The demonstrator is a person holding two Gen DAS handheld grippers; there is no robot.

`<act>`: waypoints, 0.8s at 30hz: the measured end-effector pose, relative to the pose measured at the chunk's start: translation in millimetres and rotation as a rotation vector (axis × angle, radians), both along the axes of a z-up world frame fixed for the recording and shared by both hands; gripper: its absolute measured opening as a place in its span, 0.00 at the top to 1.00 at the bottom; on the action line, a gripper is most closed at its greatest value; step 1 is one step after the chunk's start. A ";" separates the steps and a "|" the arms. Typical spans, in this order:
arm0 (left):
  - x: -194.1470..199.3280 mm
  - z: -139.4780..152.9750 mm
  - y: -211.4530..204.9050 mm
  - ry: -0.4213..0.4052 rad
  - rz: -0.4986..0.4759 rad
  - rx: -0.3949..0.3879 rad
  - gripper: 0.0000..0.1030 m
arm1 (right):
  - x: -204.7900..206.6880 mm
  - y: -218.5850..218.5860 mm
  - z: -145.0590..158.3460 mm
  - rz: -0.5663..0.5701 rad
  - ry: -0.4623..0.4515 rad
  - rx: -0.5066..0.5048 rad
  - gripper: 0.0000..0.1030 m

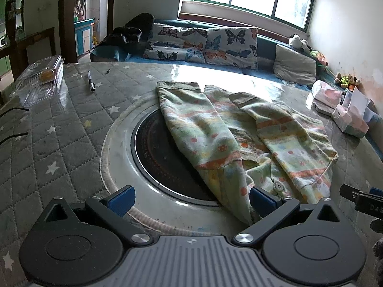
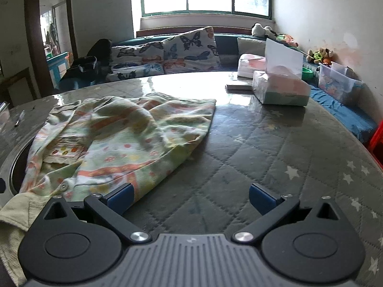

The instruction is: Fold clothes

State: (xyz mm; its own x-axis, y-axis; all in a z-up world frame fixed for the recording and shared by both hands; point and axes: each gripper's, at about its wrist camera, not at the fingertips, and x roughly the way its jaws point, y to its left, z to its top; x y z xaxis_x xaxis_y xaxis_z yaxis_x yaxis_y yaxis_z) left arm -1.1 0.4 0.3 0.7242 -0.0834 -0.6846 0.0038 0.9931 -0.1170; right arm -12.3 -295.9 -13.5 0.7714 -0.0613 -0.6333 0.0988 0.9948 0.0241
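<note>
A small pale-green garment (image 1: pixel 239 134) with orange bands and dots lies crumpled on the round quilted table (image 1: pixel 59 129), partly over a dark round hotplate (image 1: pixel 162 157). Its two sleeves point away from me. My left gripper (image 1: pixel 190 199) is open just in front of the garment's near edge, its right pad beside a button. In the right wrist view the same garment (image 2: pixel 119 138) lies to the left. My right gripper (image 2: pixel 190 197) is open over bare quilted cover, its left pad at the cloth's near right hem. Nothing is held by either gripper.
A clear plastic box (image 1: pixel 40 79) and a pen (image 1: pixel 91 81) lie at the far left of the table. Tissue packs (image 2: pixel 280 88) and a flat box sit at the far right. A sofa with butterfly cushions (image 1: pixel 203 45) runs behind the table.
</note>
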 end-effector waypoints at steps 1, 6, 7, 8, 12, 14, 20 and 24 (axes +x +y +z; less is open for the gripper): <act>-1.9 0.4 0.7 -0.003 -0.001 0.000 0.00 | -0.9 1.7 0.5 0.006 0.000 0.001 0.00; -4.3 2.2 0.6 0.021 -0.008 0.010 0.00 | -4.2 12.3 3.4 0.035 0.004 0.001 0.00; -2.6 2.0 -0.8 0.033 -0.010 0.015 0.00 | -5.0 13.5 4.0 0.040 0.003 0.004 0.00; -0.9 1.2 -1.5 0.042 -0.012 0.018 0.00 | -5.8 14.7 4.3 0.045 0.003 0.008 0.00; -3.5 -0.7 -2.6 0.042 -0.017 0.014 0.00 | -7.2 19.8 4.7 0.066 0.012 0.014 0.00; -4.4 -0.6 -2.8 0.044 -0.019 0.012 0.00 | -8.4 22.2 4.9 0.074 0.013 0.015 0.00; -6.6 -1.7 -3.7 0.053 -0.019 0.011 0.00 | -12.4 28.0 6.8 0.091 0.016 0.013 0.00; -8.7 -1.6 -3.9 0.058 -0.022 0.012 0.00 | -14.8 31.4 7.4 0.096 0.019 0.012 0.00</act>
